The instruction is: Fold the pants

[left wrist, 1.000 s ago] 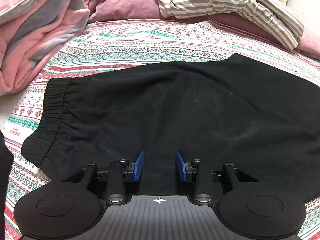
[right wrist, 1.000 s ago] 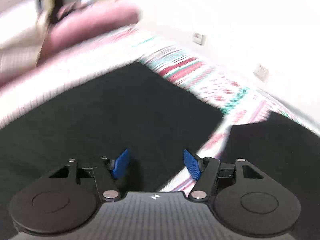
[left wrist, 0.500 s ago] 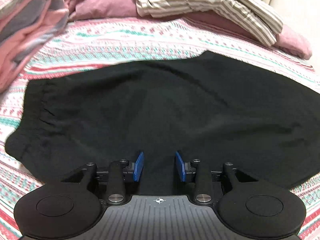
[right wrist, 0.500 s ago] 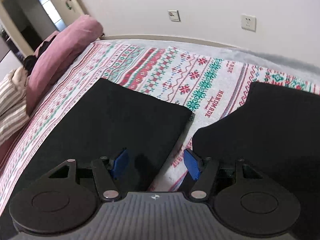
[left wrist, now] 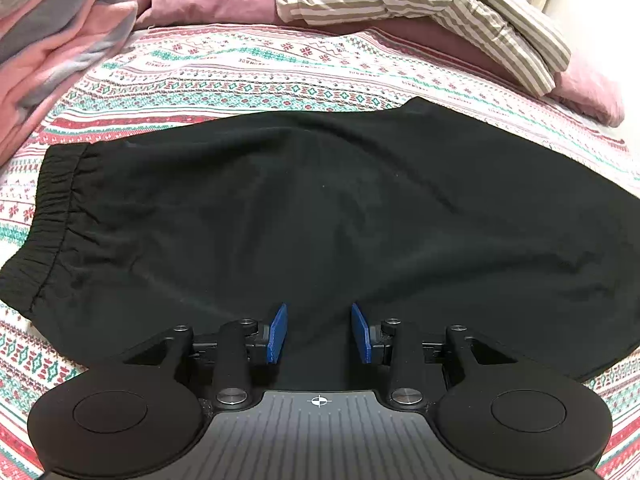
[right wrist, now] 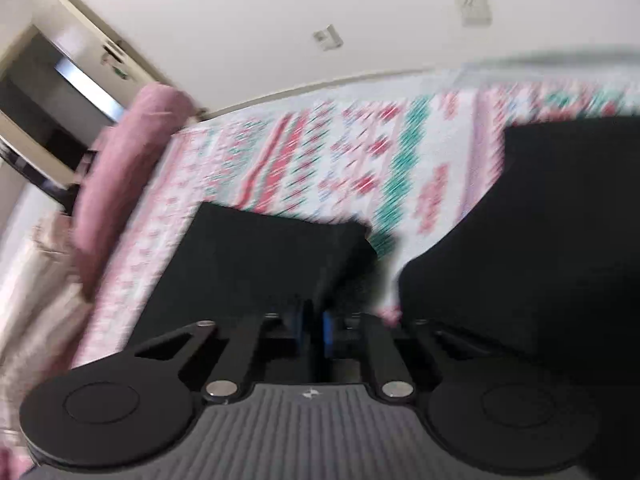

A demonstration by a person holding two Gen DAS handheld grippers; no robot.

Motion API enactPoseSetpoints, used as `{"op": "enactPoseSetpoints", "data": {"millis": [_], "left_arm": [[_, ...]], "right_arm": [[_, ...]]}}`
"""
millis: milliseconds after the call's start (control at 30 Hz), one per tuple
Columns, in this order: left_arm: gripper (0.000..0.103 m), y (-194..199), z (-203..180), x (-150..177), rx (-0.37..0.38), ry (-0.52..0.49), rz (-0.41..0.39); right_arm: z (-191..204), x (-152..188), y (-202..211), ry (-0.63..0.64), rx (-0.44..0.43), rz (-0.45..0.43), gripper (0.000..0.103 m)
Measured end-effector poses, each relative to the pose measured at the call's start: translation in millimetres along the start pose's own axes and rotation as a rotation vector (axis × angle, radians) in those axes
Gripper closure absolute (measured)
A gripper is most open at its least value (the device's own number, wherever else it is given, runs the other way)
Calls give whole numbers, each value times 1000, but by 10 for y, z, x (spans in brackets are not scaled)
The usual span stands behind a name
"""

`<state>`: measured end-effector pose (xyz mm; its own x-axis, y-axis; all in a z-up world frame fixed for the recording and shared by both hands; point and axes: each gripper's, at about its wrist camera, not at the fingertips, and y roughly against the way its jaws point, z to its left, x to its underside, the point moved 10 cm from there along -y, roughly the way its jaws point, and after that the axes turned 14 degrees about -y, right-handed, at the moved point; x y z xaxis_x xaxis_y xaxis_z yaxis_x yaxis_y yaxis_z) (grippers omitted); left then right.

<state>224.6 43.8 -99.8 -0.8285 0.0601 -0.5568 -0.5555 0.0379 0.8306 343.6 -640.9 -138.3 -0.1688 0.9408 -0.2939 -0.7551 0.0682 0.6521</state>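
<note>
Step in hand: gripping the pants (left wrist: 320, 208) for a fold — the black pants lie spread flat on the patterned bedsheet (left wrist: 248, 76), and the right gripper (right wrist: 312, 334) is taking hold of one leg.

Right gripper: its jaws are closing, the blue pads almost together, with a ridge of black cloth rising between them; the view is blurred, so whether the pads already pinch firmly I cannot tell.

Near leg end (right wrist: 280, 248): straight ahead of the right gripper, its hem square on the sheet; the other leg (right wrist: 540, 240) lies to the right of the fingers, a strip of sheet between the two.

Left gripper (left wrist: 318, 332): partly open, blue pads standing apart over the near edge of the pants; cloth lies under and between them, but the pads do not look pressed on it.

Waistband (left wrist: 52, 216): far to the left of the left gripper, gathered elastic, flat on the sheet.

Beyond the pants: a pink quilt (left wrist: 52, 28) and a striped cover (left wrist: 420, 4), well clear.

Next move calls for: a sure pinch on the leg, probably a matching hold by the left gripper — then a lift and carry so one half lands square on the other, without dragging the rest.
</note>
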Motion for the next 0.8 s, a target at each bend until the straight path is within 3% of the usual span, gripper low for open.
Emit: {"op": "enactPoseSetpoints", "data": {"millis": [67,233,333,433,533,633,733,800], "left_arm": [[68,0,4,2,3,6,0],[68,5,27,2,6,24,1],[68,17,78,0,21,55,6],[68,43,173,-33,44,110,8],[68,83,273,-83,56,160,-6],[68,106,315,-113,50,169,-18],[68,97,332,-92,61,182,-11],[68,93,371,-72,75,202,-6]], "right_arm": [[38,35,0,-22,-28,6,62],[279,-10,212,8,-84,-115,66],[673,69,434,148,-111,-196,66],[1270,373,727,366,-164,-285,66],[1969,1091,1053,628,-286,-318,66],[2455,2343,1331,991,-421,-286,66],[2369,3848,1473,1437,-505,-213,66],[2052,4666,1490,1646,-545,-74,66]]}}
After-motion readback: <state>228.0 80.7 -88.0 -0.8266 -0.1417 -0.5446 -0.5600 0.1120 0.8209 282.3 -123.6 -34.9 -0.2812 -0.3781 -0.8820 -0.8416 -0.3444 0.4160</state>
